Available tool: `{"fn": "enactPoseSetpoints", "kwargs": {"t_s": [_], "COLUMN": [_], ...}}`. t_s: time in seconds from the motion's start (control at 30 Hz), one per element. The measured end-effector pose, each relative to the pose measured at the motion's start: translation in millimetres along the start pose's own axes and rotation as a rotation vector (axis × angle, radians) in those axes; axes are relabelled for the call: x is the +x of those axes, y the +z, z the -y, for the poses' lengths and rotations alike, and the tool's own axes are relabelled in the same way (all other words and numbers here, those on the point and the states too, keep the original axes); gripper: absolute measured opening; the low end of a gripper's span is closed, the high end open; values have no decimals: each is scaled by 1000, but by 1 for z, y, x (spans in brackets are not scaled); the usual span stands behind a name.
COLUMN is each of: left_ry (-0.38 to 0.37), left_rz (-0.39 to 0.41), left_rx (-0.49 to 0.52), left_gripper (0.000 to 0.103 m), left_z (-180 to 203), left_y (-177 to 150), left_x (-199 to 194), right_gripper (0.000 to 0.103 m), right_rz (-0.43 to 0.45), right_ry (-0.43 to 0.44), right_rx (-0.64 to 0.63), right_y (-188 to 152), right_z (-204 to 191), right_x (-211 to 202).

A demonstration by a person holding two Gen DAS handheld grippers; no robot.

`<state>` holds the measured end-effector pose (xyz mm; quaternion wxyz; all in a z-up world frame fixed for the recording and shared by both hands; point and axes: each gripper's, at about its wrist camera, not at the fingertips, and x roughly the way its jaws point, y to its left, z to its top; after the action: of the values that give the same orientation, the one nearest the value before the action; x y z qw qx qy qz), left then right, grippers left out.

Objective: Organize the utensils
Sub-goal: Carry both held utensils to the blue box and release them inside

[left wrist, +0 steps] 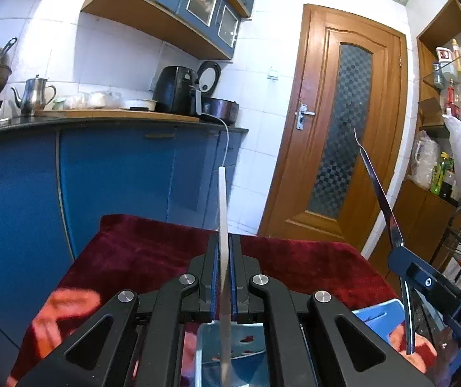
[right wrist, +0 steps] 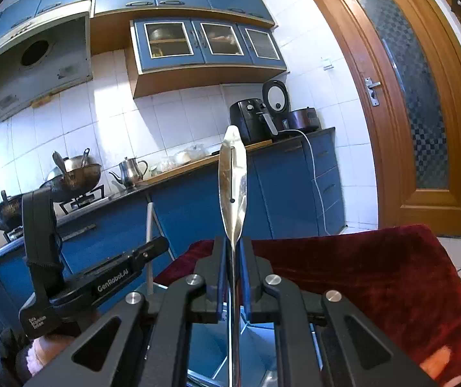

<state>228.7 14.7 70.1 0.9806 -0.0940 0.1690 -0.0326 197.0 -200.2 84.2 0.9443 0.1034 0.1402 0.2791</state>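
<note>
A: Left tongs [left wrist: 225,277] clenched on a white flat utensil [left wrist: 222,206], frame centre; right tongs [right wrist: 233,277] clenched on a steel spatula [right wrist: 233,177], centre.

B: Both stand upright above the red-draped surface [left wrist: 153,245] — thin edge grips might pivot or slip.

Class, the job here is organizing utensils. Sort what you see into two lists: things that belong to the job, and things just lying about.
Part of the job:
left gripper, shut on a white stick
right gripper, shut on a steel spatula
red cloth

Just lying about:
kettle
air fryer
wok
door
</note>
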Motion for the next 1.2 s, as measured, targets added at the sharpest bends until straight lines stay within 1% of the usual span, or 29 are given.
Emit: {"fn": "enactPoseSetpoints", "kwargs": {"t_s": [0.1, 0.13, 0.2, 0.27, 0.33, 0.4, 0.53, 0.83, 1.2], "left_ry": [-21, -26, -40, -52, -55, -62, -76, -83, -94], "left_rz": [-11, -16, -23, -20, -16, -19, -35, -51, -58], "left_rx": [3, 6, 9, 12, 22, 23, 0, -16, -10], "left_gripper": [6, 8, 14, 23, 25, 26, 26, 26, 26], "left_z": [1, 1, 2, 3, 6, 7, 2, -5, -3], "left_y": [-2, -2, -2, 0, 2, 4, 5, 2, -2], "left_x": [-3, -4, -8, -13, -16, -19, -22, -26, -29], "right_gripper": [10, 10, 10, 10, 10, 10, 10, 10, 10], "right_rz": [0, 2, 6, 9, 6, -6, -70, -195, -275], "right_ry": [2, 2, 8, 15, 13, 10, -3, -36, -51], "right_rx": [2, 3, 4, -6, -23, -23, -12, -32, -51], "right_y": [1, 1, 1, 1, -1, -3, -11, -26, -38], "right_z": [0, 1, 0, -2, -4, -2, 5, 12, 9], "right_x": [-1, -3, -5, -8, -7, -5, -1, -11, -21]}}
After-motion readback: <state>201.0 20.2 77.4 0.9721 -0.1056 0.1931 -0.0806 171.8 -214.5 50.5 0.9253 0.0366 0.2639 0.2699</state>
